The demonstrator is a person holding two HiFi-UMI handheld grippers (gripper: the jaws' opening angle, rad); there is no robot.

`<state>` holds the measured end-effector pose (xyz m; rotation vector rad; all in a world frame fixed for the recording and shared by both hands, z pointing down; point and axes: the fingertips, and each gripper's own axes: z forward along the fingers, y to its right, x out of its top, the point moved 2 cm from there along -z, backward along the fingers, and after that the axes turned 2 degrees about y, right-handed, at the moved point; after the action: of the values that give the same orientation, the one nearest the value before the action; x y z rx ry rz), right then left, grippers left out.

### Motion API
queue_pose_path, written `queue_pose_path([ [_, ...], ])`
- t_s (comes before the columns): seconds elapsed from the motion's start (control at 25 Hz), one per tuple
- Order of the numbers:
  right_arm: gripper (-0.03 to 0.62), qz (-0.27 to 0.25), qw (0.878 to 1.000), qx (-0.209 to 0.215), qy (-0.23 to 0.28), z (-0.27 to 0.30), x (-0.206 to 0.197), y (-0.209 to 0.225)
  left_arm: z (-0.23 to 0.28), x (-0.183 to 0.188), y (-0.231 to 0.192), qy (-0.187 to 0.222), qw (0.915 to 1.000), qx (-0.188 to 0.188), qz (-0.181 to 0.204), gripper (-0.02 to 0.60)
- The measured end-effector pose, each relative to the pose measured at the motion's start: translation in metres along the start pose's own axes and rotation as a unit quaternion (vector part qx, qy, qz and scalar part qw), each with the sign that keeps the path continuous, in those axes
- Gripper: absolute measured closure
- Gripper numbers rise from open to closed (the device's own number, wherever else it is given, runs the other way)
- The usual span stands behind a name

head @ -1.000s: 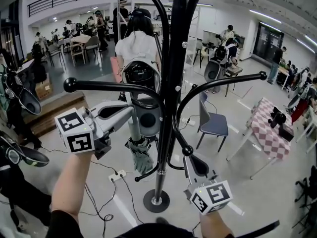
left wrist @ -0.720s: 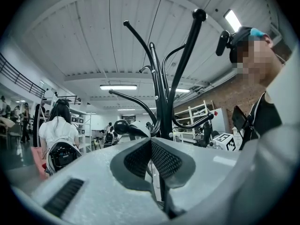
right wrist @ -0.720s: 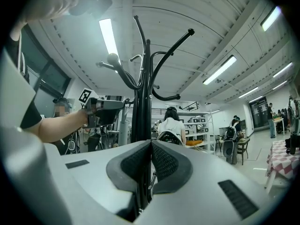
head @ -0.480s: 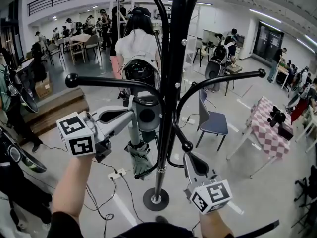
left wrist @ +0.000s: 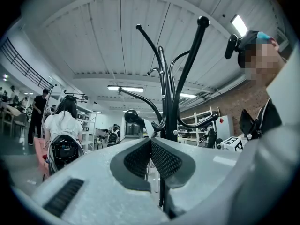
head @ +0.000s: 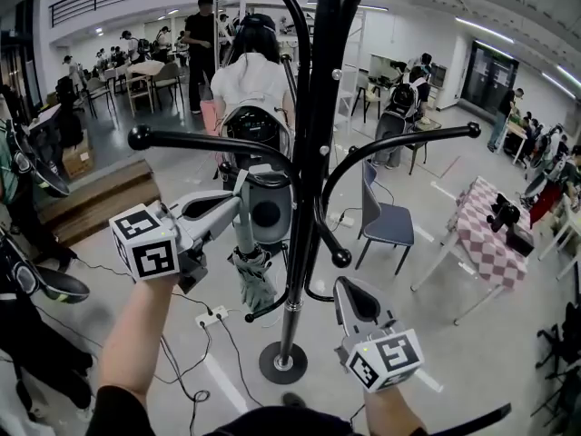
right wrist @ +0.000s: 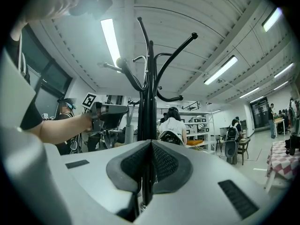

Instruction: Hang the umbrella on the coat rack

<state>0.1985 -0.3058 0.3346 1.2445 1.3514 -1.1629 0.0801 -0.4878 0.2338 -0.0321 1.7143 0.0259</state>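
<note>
Seemingly left tool [head: 238, 206] pinched on umbrella [head: 255, 284], just beside coat rack [head: 305, 198]; right tool [head: 349, 287] together

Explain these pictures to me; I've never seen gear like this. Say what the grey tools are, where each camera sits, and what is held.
No robot here: a person holds a two-jaw gripper in each hand; the patterned cubes belong to them. One picture comes from a camera on the person's head, looking down. The other two come from cameras riding on each gripper, looking along its jaws. A black coat rack stands on the floor ahead. The left gripper, jaws closed, appears to hold a folded umbrella beside it. The right gripper is closed and empty.
</note>
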Motion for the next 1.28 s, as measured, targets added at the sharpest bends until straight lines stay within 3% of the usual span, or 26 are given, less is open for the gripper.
queue_pose_path([
  [0.36, 0.588, -0.006, 1.000, -0.003, -0.003, -0.011, 0.002, -0.003, 0.003, -0.003, 0.000, 0.005, 0.9997, 0.025, 0.001, 0.571],
  [0.84, 0.588, -0.014, 1.000, -0.003, -0.002, -0.026, 0.009, -0.010, 0.010, -0.005, 0.006, 0.001, 0.9999, 0.013, -0.001, 0.571],
  [1.28, 0.588, -0.013, 1.000, -0.005, -0.002, -0.041, 0.009, -0.016, 0.007, -0.009, 0.000, 0.028, 0.9983, 0.048, -0.014, 0.571],
])
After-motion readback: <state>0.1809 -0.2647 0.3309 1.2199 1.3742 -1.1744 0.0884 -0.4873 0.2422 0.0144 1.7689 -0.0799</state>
